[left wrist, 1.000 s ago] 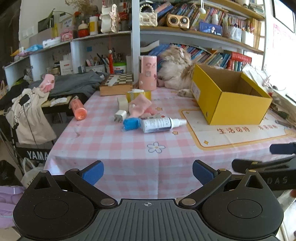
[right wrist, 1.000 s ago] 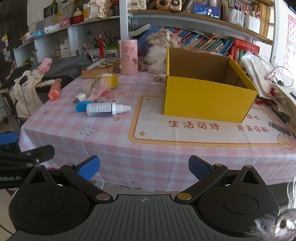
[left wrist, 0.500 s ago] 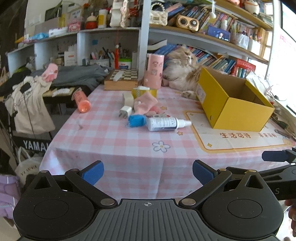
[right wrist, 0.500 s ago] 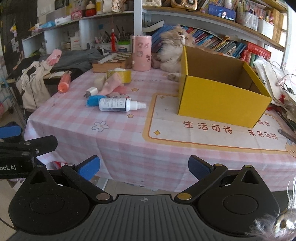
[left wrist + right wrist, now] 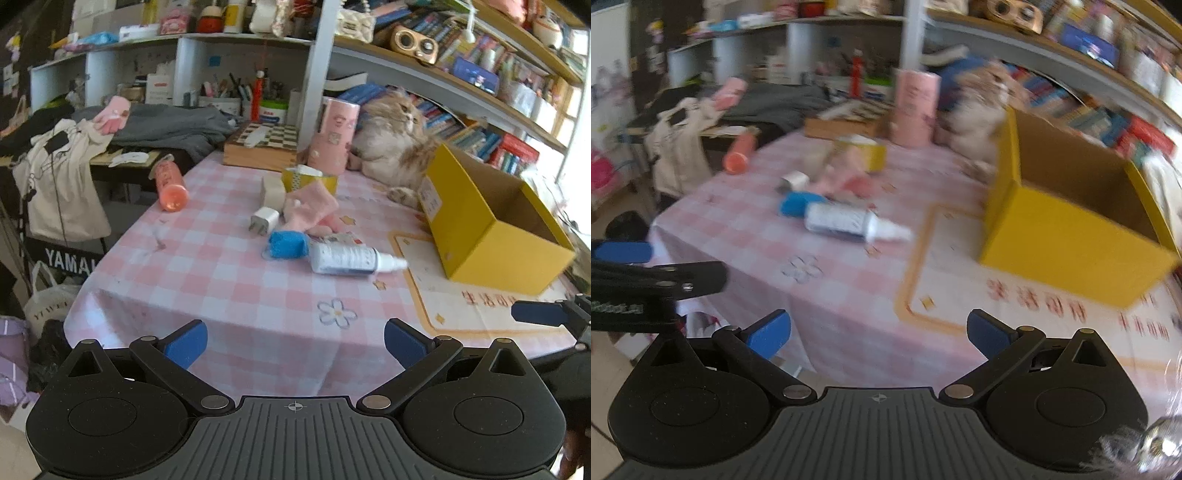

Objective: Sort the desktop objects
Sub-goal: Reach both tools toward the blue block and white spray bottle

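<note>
A pink checked table (image 5: 207, 273) holds a white spray bottle (image 5: 347, 259) lying on its side, a blue pouch (image 5: 288, 244), a white plug (image 5: 263, 220), pink cloth (image 5: 310, 212), a yellow tape roll (image 5: 309, 180) and an orange bottle (image 5: 170, 182). An open yellow box (image 5: 491, 225) stands at the right. My left gripper (image 5: 293, 341) is open and empty at the table's front edge. My right gripper (image 5: 878, 332) is open and empty, also at the front edge; its view is blurred, showing the spray bottle (image 5: 846, 221) and box (image 5: 1067, 221).
A fluffy cat (image 5: 391, 144) lies behind the box beside a pink canister (image 5: 334, 138) and a chequered wooden box (image 5: 264, 147). Shelves of books and clutter line the back. A side desk with clothes (image 5: 74, 166) stands at the left.
Both grippers have moved closer to the table and risen, so the objects look larger. The right wrist view has swung and is now motion-blurred. Both stay open.
</note>
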Available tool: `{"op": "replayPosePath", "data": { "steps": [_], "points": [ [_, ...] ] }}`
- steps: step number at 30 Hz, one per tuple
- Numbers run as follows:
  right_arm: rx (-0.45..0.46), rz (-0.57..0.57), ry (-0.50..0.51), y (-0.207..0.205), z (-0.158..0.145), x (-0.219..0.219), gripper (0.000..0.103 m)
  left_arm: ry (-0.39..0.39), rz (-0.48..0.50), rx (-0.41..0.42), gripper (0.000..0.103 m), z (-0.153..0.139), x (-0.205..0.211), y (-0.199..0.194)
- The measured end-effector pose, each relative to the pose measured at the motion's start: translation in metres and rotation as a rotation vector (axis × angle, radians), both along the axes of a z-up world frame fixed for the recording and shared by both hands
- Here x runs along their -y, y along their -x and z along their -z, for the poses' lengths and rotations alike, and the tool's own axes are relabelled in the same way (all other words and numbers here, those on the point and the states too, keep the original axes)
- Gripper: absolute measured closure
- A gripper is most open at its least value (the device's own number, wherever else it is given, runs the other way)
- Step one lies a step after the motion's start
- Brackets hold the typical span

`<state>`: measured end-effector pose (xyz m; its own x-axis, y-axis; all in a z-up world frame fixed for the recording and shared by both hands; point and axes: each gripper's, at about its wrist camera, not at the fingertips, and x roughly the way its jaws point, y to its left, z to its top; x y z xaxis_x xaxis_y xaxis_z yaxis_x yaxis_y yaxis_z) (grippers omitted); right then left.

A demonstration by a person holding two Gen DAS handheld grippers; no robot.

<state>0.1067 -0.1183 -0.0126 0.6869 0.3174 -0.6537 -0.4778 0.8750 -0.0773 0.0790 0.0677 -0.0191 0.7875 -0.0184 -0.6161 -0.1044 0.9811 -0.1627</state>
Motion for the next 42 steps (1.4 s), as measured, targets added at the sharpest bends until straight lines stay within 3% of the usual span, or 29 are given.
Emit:
{"op": "replayPosePath", "data": {
  "steps": [8,21,34,42],
  "points": [
    [0.016,-0.143,0.047,-0.033,0.001,-0.020,0.000,0.024,-0.108,-0.020,0.000,-0.004,-0.010,-0.028],
    [-0.062,-0.162,-0.022,-0.103,0.013,-0.036,0.000,-0.072,-0.217,-0.066,0.000,-0.014,-0.010,-0.060],
    [-0.140,-0.207,-0.028,-0.144,0.034,-0.060,0.000,-0.125,-0.238,-0.109,0.000,-0.016,-0.009,-0.084],
    [-0.087,-0.228,0.025,-0.154,0.042,-0.069,0.001,-0.118,-0.233,-0.114,0.000,-0.015,-0.006,-0.094]
  ]
}}
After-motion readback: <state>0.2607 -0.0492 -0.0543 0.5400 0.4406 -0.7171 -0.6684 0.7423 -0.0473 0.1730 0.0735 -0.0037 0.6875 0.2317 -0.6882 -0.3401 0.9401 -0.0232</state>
